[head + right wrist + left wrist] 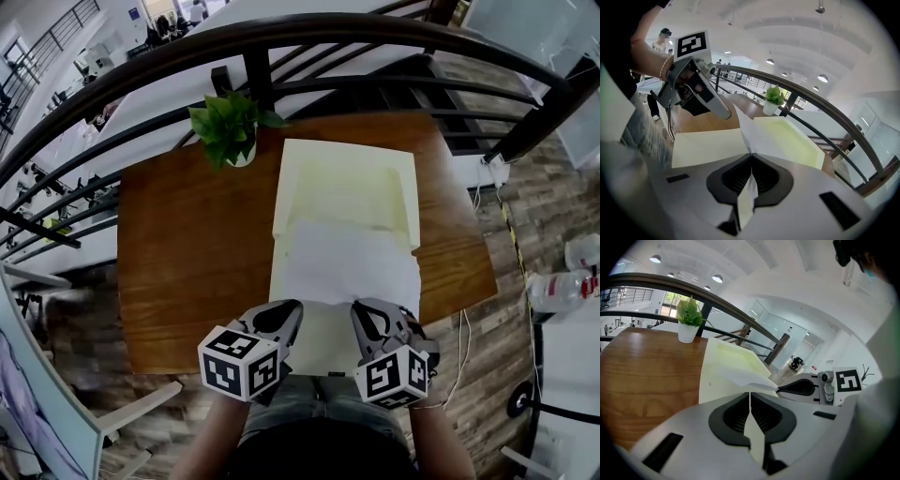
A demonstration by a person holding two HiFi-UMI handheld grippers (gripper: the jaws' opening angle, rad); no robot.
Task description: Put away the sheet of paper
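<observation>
The white sheet of paper (349, 264) lies over the open yellow folder (347, 178) on the wooden table (187, 253). The person has its near edge pinched up, so it slopes down and away. Its far edge rests on the folder, close to the fold.

The left gripper (292, 312) is closed tight on the near left corner. A thin strip of paper shows between its jaws. The right gripper (362, 313) is closed the same way on the near right corner. Neither has anything else in its grip.

I think the step now is to slide the sheet forward into the far half of the folder. To do it well, both grippers should move together at the same speed, so the paper does not twist or crease. It should stay low and flat, with its sides in line with the folder's sides. The person should let go only when the far edge is well in (thin paper buckles fast if pushed from one corner).

The sheet points away from the person, toward the side with the little potted plant (228, 127). Its long way seems to run the same way as the folder. It is tipped up, though, so I cannot be sure.
</observation>
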